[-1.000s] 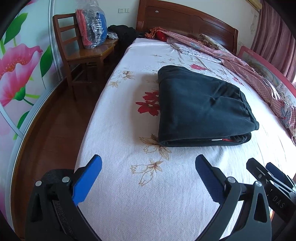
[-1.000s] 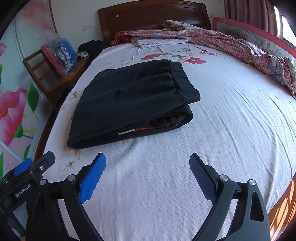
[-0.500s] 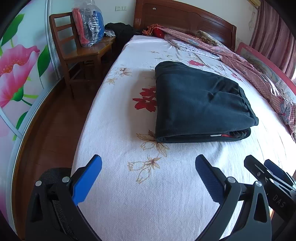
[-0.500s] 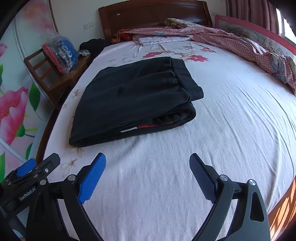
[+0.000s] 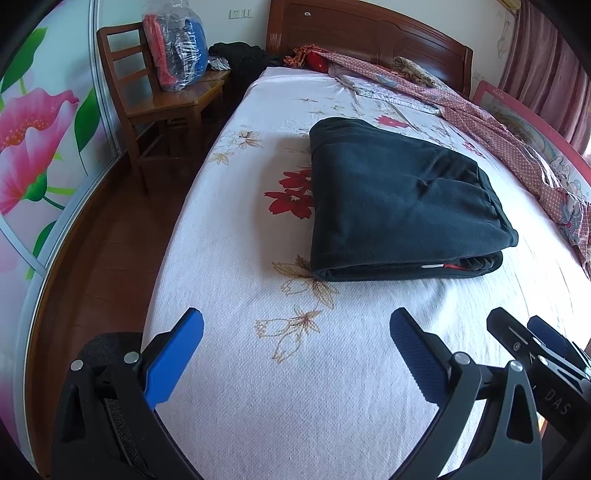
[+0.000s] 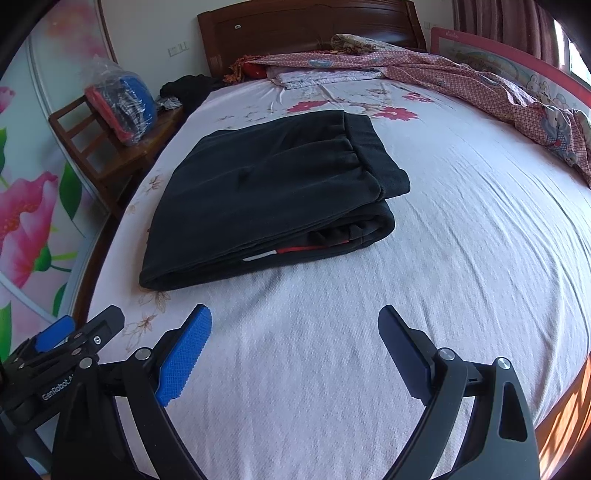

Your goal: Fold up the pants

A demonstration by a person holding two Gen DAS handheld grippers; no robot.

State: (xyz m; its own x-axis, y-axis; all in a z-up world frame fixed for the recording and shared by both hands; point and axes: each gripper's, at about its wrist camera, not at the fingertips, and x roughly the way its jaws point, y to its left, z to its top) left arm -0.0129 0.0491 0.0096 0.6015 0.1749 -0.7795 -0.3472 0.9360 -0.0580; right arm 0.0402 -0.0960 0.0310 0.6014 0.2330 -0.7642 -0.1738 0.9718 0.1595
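Dark pants lie folded into a flat rectangular stack on the white flowered bed sheet. A red and white stripe shows between the layers at the near edge. My left gripper hovers open above the sheet, well short of the stack, with nothing between its blue pads. My right gripper is open too, empty, and short of the stack. Each gripper shows at the edge of the other's view.
A wooden chair with a plastic-wrapped bundle stands left of the bed. A red patterned quilt lies along the far side by the wooden headboard. The wood floor runs along the bed's left edge.
Both grippers have drawn back a little from the folded pants and risen slightly. The pants have not moved, and both grippers stayed open.
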